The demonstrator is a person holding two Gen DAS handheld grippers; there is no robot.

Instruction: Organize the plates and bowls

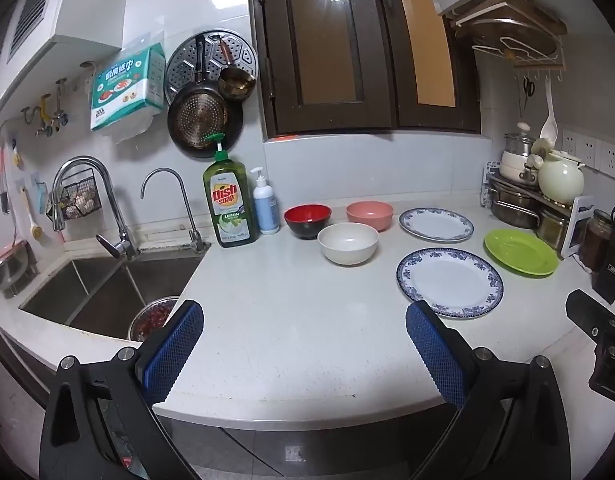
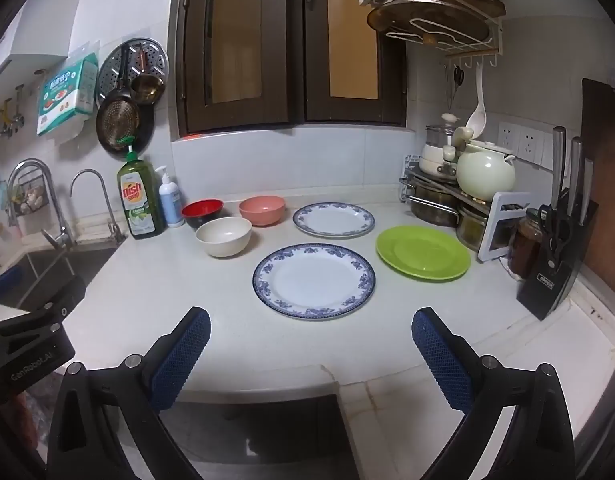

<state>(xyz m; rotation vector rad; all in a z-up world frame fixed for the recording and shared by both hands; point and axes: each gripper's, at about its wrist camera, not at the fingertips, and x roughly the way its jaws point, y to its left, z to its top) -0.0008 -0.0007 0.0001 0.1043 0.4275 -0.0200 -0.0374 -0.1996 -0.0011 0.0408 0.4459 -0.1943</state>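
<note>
both hand-held grippers hover over the worktop's (image 2: 155, 300) front edge, the left hand-held gripper (image 1: 303, 320) and right hand-held gripper (image 2: 310, 326) each spread wide and empty. toward the back edge sit a red bowl (image 2: 202, 212), pink bowl (image 2: 262, 210) and cream bowl (image 2: 223, 236); right of them two blue-rimmed plates (image 2: 313, 280) (image 2: 334, 220) and a green plate (image 2: 423, 253).

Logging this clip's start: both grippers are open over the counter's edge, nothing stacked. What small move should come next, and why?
Probably the right gripper advancing toward the near blue-rimmed white plate: it lies straight ahead of the open jaws, closest of all, separate from the green plate.
</note>
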